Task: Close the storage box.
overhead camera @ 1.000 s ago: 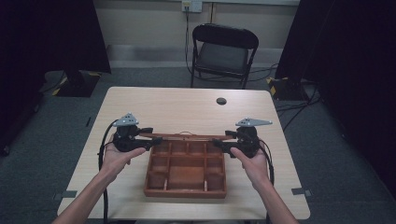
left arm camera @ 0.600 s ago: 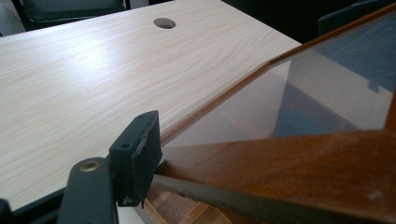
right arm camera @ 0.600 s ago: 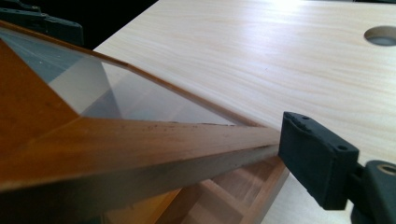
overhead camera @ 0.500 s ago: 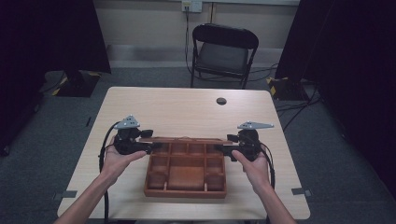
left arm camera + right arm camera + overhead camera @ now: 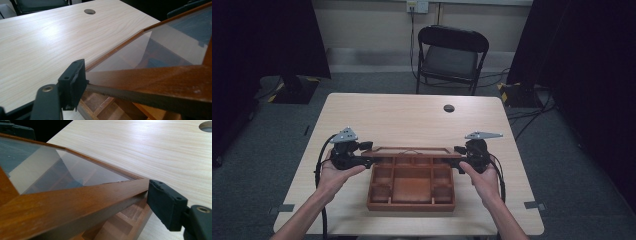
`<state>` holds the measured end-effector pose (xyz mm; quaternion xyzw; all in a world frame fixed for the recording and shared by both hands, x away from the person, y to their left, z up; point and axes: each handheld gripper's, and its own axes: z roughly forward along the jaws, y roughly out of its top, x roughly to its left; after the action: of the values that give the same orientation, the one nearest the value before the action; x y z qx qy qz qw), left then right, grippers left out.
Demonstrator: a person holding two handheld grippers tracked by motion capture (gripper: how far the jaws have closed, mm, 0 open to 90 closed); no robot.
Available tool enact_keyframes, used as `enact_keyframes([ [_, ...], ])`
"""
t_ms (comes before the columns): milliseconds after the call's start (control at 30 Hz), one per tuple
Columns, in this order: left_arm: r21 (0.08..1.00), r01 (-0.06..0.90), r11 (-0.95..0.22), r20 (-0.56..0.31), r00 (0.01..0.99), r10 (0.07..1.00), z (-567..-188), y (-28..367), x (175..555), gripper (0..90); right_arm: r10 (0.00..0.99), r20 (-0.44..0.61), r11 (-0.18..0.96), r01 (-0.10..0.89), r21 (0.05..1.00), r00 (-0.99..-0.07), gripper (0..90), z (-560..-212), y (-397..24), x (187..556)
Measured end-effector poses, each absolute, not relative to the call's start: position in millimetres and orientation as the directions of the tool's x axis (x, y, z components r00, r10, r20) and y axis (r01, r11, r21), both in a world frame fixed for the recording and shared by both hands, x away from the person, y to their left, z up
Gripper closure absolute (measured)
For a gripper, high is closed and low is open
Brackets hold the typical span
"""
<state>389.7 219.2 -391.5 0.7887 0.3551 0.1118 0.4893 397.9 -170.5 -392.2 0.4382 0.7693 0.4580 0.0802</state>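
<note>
Glass lid (image 5: 407,150) clamped btwn L gripper (image 5: 362,161) & R gripper (image 5: 460,159), each gripping side frame; likely keeps it level over box (image 5: 411,186).

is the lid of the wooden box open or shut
Open, partway. The glass lid is lifted off the box, its compartments visible underneath, each side of its frame gripped by the left gripper and right gripper.

Second fingers of both grippers — hidden behind the lid (image 5: 155,82) frame.
</note>
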Motion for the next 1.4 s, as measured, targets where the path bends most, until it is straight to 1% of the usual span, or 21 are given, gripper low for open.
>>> enact_keyframes([
  [33, 0.851, 0.451, -0.269, -0.171, 0.723, 0.669, -391.5, 219.2, 389.7, 29.8, 0.748, 0.278, 0.196, 0.601, 0.775, -0.603, 29.0, -392.2, -170.5, 397.9],
  [67, 0.847, 0.453, -0.276, -0.17, 0.725, 0.667, -392.0, 218.2, 390.2, 29.2, 0.744, 0.286, 0.199, 0.608, 0.768, -0.604, 26.2, -393.4, -171.5, 397.0],
  [100, 0.847, 0.453, -0.276, -0.17, 0.725, 0.667, -392.0, 218.2, 390.2, 28.7, 0.744, 0.286, 0.199, 0.608, 0.768, -0.604, 26.2, -393.4, -171.5, 397.0],
  [133, 0.848, 0.449, -0.28, -0.164, 0.726, 0.668, -392.5, 217.8, 389.9, 28.6, 0.739, 0.291, 0.217, 0.624, 0.751, -0.608, 24.8, -396.2, -173.8, 397.3],
  [267, 0.849, 0.449, -0.279, -0.165, 0.726, 0.668, -392.6, 217.9, 390.1, 28.5, 0.751, 0.288, 0.224, 0.64, 0.735, -0.594, 25.1, -400.7, -181.3, 396.0],
  [333, 0.848, 0.453, -0.275, -0.17, 0.724, 0.669, -392.8, 217.8, 390.0, 27.8, 0.77, 0.275, 0.235, 0.658, 0.716, -0.575, 26.0, -403.6, -190.6, 395.1],
  [500, 0.849, 0.458, -0.263, -0.182, 0.721, 0.668, -392.8, 217.8, 389.1, 24.2, 0.797, 0.255, 0.231, 0.666, 0.71, -0.548, 28.2, -404.8, -201.3, 397.7],
  [533, 0.849, 0.455, -0.271, -0.175, 0.725, 0.667, -392.8, 217.9, 388.0, 23.7, 0.811, 0.245, 0.219, 0.664, 0.715, -0.531, 28.3, -403.8, -205.9, 400.1],
  [700, 0.845, 0.458, -0.274, -0.177, 0.725, 0.666, -393.7, 218.8, 385.4, 21.4, 0.822, 0.233, 0.206, 0.653, 0.729, -0.519, 30.0, -397.5, -212.1, 404.0],
  [867, 0.841, 0.449, -0.301, -0.158, 0.736, 0.658, -395.6, 222.2, 380.3, 19.9, 0.827, 0.222, 0.202, 0.641, 0.74, -0.517, 31.1, -389.0, -214.1, 406.6],
  [933, 0.842, 0.456, -0.288, -0.174, 0.735, 0.655, -396.8, 222.8, 379.0, 19.4, 0.819, 0.234, 0.195, 0.638, 0.745, -0.524, 31.6, -385.4, -213.5, 407.4],
  [1133, 0.844, 0.448, -0.295, -0.167, 0.741, 0.651, -398.2, 221.1, 378.4, 18.8, 0.775, 0.254, 0.198, 0.604, 0.772, -0.578, 34.3, -369.1, -204.1, 407.5],
  [1200, 0.843, 0.446, -0.3, -0.161, 0.741, 0.652, -399.1, 219.4, 377.9, 18.8, 0.753, 0.256, 0.208, 0.588, 0.781, -0.606, 35.7, -360.6, -197.9, 405.5],
  [1233, 0.844, 0.443, -0.301, -0.157, 0.742, 0.652, -399.4, 218.9, 377.6, 18.6, 0.734, 0.259, 0.213, 0.575, 0.79, -0.628, 37.9, -354.9, -193.5, 403.9],
  [1400, 0.843, 0.442, -0.306, -0.153, 0.742, 0.653, -401.9, 219.0, 375.6, 17.9, 0.64, 0.261, 0.259, 0.522, 0.813, -0.723, 39.8, -332.7, -165.9, 395.9],
])
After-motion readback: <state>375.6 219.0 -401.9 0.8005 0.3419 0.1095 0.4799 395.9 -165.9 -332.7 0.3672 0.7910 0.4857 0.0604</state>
